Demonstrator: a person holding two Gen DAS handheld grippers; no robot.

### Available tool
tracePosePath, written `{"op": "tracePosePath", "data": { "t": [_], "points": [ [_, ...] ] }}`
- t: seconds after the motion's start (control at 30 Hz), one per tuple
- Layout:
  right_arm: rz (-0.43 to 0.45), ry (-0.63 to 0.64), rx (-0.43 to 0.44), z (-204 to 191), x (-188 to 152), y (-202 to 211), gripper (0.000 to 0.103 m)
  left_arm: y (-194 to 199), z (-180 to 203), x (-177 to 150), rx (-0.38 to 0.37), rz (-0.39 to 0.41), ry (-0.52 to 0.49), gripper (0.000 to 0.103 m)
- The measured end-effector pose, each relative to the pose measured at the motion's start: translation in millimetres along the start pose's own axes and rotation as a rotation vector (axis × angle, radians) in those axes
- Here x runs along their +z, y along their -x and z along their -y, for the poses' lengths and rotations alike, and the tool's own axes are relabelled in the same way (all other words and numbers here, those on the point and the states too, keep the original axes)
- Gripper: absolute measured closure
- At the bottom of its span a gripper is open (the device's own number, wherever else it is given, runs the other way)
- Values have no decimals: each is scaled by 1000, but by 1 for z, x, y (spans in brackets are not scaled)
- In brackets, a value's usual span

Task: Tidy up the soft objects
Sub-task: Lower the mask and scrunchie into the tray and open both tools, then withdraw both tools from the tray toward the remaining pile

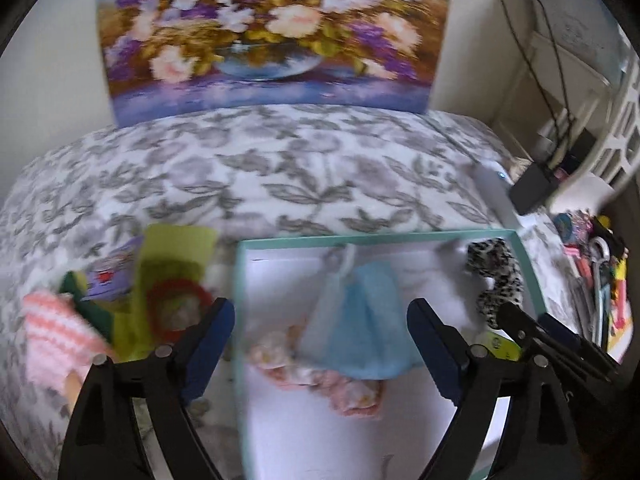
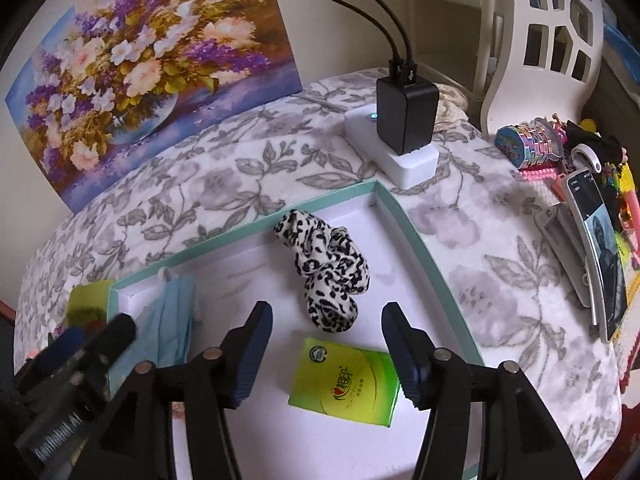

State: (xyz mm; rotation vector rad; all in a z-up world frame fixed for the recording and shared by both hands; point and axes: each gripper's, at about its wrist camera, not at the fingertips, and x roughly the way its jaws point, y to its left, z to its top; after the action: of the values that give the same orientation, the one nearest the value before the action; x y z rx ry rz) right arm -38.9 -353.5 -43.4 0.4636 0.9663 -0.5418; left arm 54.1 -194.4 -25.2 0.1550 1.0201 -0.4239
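Left wrist view showed the left gripper [image 1: 320, 344] spread wide and empty above the tray [image 1: 532, 268], centre frame, where the blue mask [image 1: 360, 328] lay. Unsorted soft items [image 1: 52, 332] waited lower left. The right gripper [image 2: 326, 354] (likewise unloaded, jaws apart) hovered over the tissue pack [image 2: 344, 386], presumably just deposited beside the leopard scrunchie [image 2: 328, 272].

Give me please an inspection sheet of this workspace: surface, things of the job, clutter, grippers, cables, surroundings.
Surface: white bedcover with grey leaf print.
Job's things: shallow white box with mint-green rim holds a light blue face mask, a leopard-print fabric scrunchie, a green tissue pack and a pink floral cloth. Outside it, left: pink striped knit piece, yellow-green cloth.
Clutter: colourful small items and a phone on the right.
Grippers: left gripper open over the mask; right gripper open over the tissue pack.
Cables: two black cables into a black charger on a white power block.
Surroundings: flower painting, white lattice chair.
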Motion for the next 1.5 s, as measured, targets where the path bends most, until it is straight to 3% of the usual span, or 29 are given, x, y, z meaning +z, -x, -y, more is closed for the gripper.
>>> {"op": "tracePosePath", "data": {
  "t": [0.27, 0.43, 0.5, 0.53, 0.73, 0.93, 1.2, 1.5],
  "points": [
    [-12, 36, -12, -9, -10, 1, 22, 3, -16, -5, 76, -35, 40, 13],
    [-18, 57, -10, -13, -14, 1, 17, 1, -25, -7, 115, -66, 65, 13],
    [-13, 56, 0, -15, -15, 3, 0, 3, -28, -7, 124, -61, 68, 4],
    [-8, 55, 6, -15, -15, 3, 0, 4, -29, -7, 127, -59, 70, 0],
    [-2, 69, -1, -22, -17, 6, 0, 12, -42, -7, 148, -58, 95, 0],
    [-2, 77, -5, -31, -19, 13, 0, 22, -55, -9, 121, -73, 118, 0],
    [78, 59, 5, -51, -20, 43, 0, 50, -74, -9, 150, -15, 122, 0],
    [82, 110, 60, -90, -33, 63, 0, 77, -113, -19, 222, 35, 143, 0]
  ]
}}
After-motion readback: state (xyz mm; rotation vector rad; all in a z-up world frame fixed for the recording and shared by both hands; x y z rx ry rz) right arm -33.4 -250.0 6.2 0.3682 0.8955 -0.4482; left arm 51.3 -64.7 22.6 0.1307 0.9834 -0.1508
